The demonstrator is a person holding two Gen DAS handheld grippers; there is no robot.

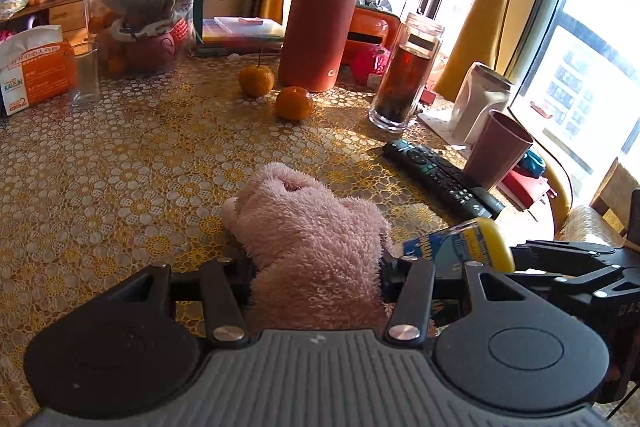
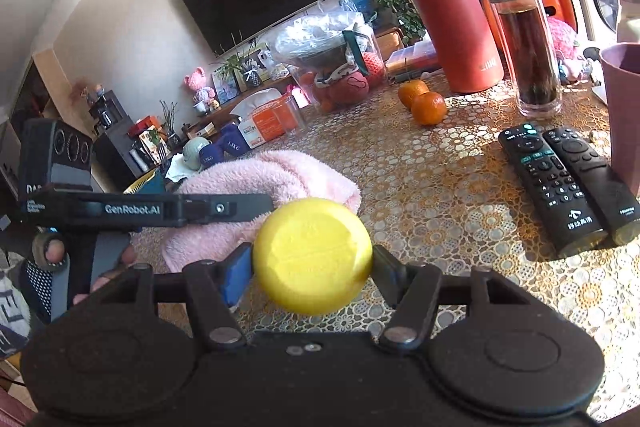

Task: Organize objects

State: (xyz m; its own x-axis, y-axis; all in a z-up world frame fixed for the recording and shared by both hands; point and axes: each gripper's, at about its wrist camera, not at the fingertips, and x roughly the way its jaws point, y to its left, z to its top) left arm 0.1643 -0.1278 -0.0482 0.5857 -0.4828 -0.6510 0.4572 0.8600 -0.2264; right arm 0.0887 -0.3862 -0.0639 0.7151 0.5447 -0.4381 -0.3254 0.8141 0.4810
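Lace-patterned table (image 1: pixel 120 167); left jaws clamp pink towel (image 1: pixel 316 239), right jaws clamp yellow-capped bottle (image 2: pixel 312 255).

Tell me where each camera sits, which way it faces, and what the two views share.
Left wrist: sits on the left tongs, looks across the table toward the windows; its tongs grip a pink towel, right tongs alongside.
Right wrist: sits on the right tongs, faces the TV wall; its tongs grip a yellow-capped bottle; left tongs and fingers show.
Shared: towel, bottle, oranges, red flask, remotes.
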